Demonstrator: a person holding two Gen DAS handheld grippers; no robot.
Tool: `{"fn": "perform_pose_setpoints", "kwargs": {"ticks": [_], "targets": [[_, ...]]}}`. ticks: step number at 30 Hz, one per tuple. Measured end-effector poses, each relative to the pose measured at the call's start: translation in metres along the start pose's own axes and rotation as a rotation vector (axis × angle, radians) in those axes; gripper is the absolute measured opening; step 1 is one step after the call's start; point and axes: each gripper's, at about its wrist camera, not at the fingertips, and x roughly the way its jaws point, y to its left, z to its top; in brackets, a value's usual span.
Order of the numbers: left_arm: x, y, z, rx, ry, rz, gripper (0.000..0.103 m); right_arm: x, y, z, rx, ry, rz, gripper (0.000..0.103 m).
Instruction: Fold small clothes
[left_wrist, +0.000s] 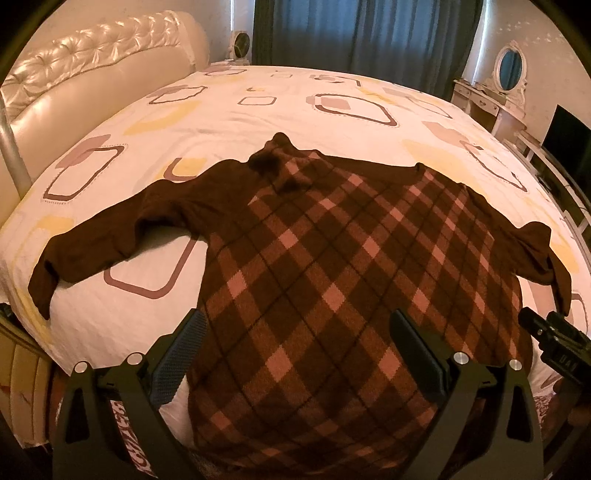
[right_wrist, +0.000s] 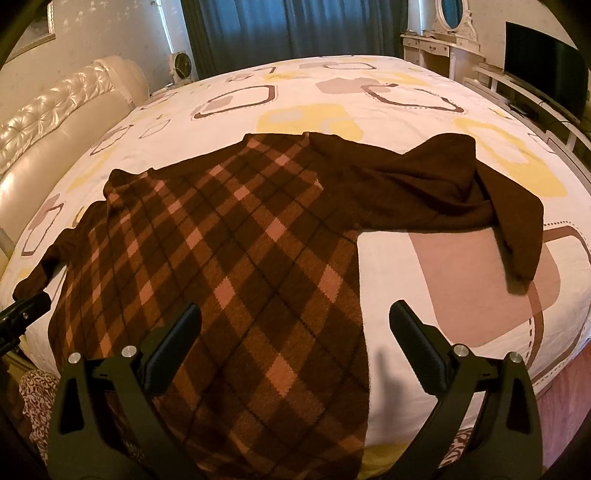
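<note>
A brown sweater with a pink and brown diamond pattern (left_wrist: 325, 258) lies spread flat on the bed, collar away from me, hem toward me. It also shows in the right wrist view (right_wrist: 229, 251). Its plain brown left sleeve (left_wrist: 110, 240) stretches out to the left; its right sleeve (right_wrist: 461, 188) stretches right and is bent back on itself. My left gripper (left_wrist: 299, 332) is open and empty above the sweater's lower left part. My right gripper (right_wrist: 295, 325) is open and empty above the sweater's lower right edge. The right gripper's tip (left_wrist: 554, 332) shows at the left view's right edge.
The bed has a white sheet with brown and yellow squares (left_wrist: 258, 107). A padded cream headboard (left_wrist: 92, 74) runs along the left. Dark blue curtains (left_wrist: 362, 33), a white dressing table with oval mirror (left_wrist: 498, 85) and a black TV (right_wrist: 543, 70) stand beyond the bed.
</note>
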Motion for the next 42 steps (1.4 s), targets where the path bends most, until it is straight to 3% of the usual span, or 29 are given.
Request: {"fn": "perform_pose_setpoints", "kwargs": {"ticks": [42], "targets": [[0.0043, 0.0024, -0.0042, -0.024, 0.023, 0.006, 0.099, 0.0043, 0.0028, -0.0045, -0.001, 0.012, 0.008, 0.101]]}}
